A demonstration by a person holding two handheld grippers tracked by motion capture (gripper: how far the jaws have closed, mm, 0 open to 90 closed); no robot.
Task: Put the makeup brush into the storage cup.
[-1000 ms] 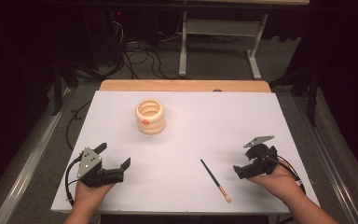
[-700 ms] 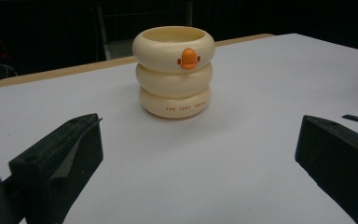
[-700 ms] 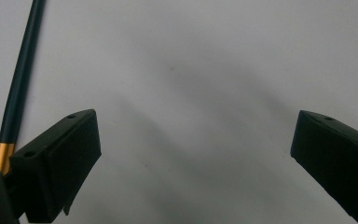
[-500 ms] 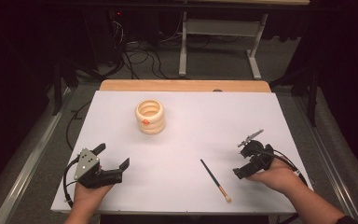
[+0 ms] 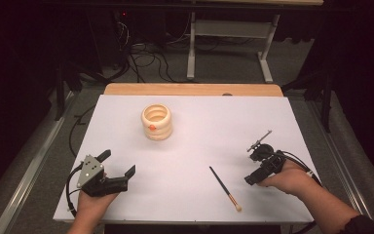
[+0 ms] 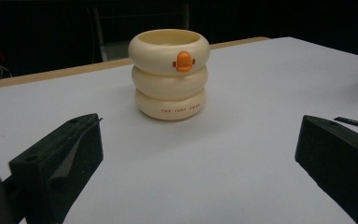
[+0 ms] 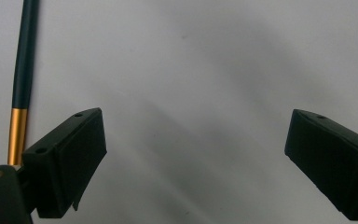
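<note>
**Right gripper tipped down beside the brush; left gripper level, facing the holder**

While the left gripper (image 5: 118,171) sits where it was a second ago at the near left of the sheet, the right gripper (image 5: 251,178) has rolled forward and down, so that its grey plate now stands edge-on and its camera looks almost straight at the surface. Its jaws stand wide apart with nothing between them; in the right gripper view they frame bare white sheet, and the brush's (image 7: 22,88) dark handle and gold ferrule lie just outside the left jaw. The left gripper's jaws are likewise spread and empty. In the left gripper view they point toward the holder (image 6: 169,73), a cream cup shaped as three stacked rings with a small orange mark on the top ring, standing upright and well apart from them.

Seen from the high view, the brush (image 5: 225,188) lies flat near the front edge, just left of the right gripper, its pale bristle end toward the person; it has not moved. The holder (image 5: 157,121) stands left of centre, toward the far side, also unmoved.

A white sheet (image 5: 199,146) covers the table, leaving a wooden strip (image 5: 192,89) bare along the far edge. Beyond it lie grey carpet, loose cables (image 5: 146,53) and a pale metal frame (image 5: 229,39) against a dark room.
</note>
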